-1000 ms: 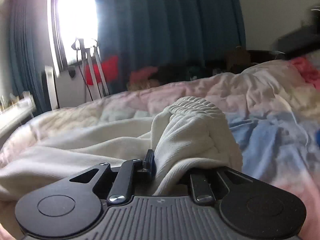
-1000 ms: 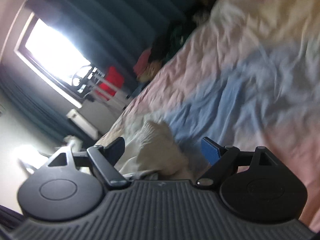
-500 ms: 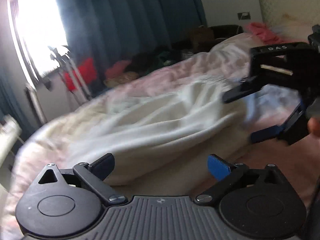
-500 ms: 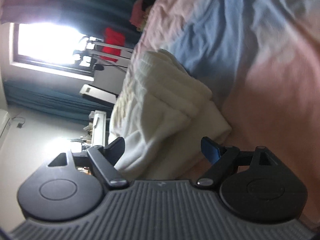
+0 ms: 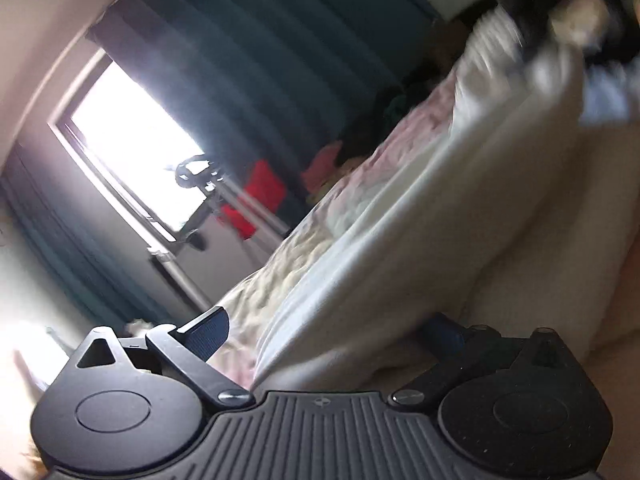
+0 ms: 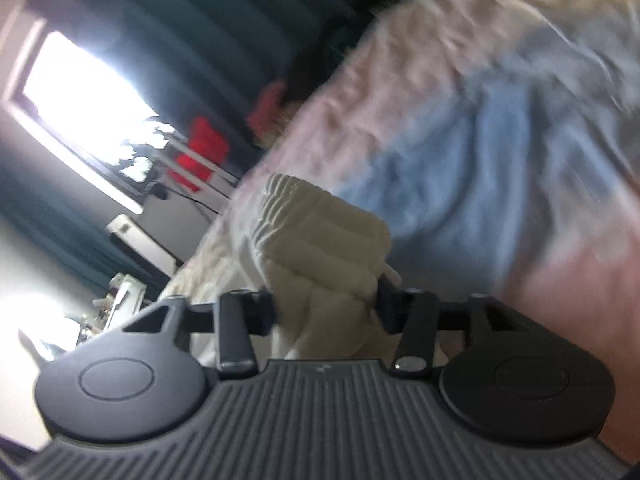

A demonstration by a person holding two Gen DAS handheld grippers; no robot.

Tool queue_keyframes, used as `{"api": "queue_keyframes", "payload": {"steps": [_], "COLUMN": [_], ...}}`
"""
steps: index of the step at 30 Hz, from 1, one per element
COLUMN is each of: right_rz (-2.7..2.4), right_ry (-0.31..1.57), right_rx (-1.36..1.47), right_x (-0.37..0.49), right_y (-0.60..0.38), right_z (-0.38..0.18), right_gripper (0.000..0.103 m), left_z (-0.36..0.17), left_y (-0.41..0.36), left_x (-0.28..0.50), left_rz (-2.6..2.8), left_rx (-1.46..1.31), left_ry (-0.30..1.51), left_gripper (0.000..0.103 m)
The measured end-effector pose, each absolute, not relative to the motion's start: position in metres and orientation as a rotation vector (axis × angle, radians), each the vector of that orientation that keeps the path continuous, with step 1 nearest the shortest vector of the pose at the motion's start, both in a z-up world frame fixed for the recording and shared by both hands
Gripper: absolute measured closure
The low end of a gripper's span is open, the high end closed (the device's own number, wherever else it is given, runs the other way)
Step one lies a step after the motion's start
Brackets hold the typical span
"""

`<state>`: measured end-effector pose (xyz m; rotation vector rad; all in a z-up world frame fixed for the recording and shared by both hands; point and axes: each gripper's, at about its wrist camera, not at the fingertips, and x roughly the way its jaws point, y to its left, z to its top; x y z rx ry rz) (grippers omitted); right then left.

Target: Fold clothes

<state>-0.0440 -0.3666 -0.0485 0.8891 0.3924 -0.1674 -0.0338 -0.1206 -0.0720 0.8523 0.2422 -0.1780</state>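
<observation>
A cream white garment [image 5: 420,240] lies in folds on the pastel bedspread [image 5: 304,248]. My left gripper [image 5: 324,330] is open, with the garment's near edge lying between its fingers and its right finger partly under the cloth. My right gripper [image 6: 326,306] is shut on a bunched ribbed end of the same garment [image 6: 320,240]. The right gripper shows blurred at the top right of the left wrist view [image 5: 560,20], holding the cloth's far end.
The pink, blue and yellow bedspread [image 6: 480,140] fills the right wrist view. Beyond the bed are dark teal curtains [image 5: 280,60], a bright window [image 5: 132,148], a metal stand [image 5: 240,216] with red cloth, and piled clothes on the floor.
My right gripper has closed on the bunched end of the garment. My left gripper let go of the cloth a second ago, stayed open, and has tilted and moved in under the garment's edge.
</observation>
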Motion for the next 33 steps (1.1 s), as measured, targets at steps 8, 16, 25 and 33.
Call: {"api": "queue_keyframes", "payload": {"steps": [8,16,25,33], "right_rz": [-0.151,-0.331,-0.221,-0.105], "right_ry": [0.256,0.48,0.527,0.56], "right_rx": [0.8,0.865,1.067,1.052], "right_x": [-0.042,-0.056,-0.058,-0.047], "right_y": [-0.367,-0.372,-0.375,-0.361], "right_z": [-0.029,-0.081,-0.1,-0.097], "right_gripper": [0.064,0.019,0.018,0.017], "left_z": [-0.049,-0.058,-0.066,-0.067], "left_y": [-0.076,-0.008,0.023,0.03], "left_x": [-0.011,0.025,0.023,0.024], "left_rz": [-0.089,-0.061,-0.08,-0.081], "left_rx": [0.501,-0.018,-0.245,-0.285], "left_ry": [0.394,0.689,0.778,0.799], "left_gripper": [0.002,0.0,0.0,0.0]}}
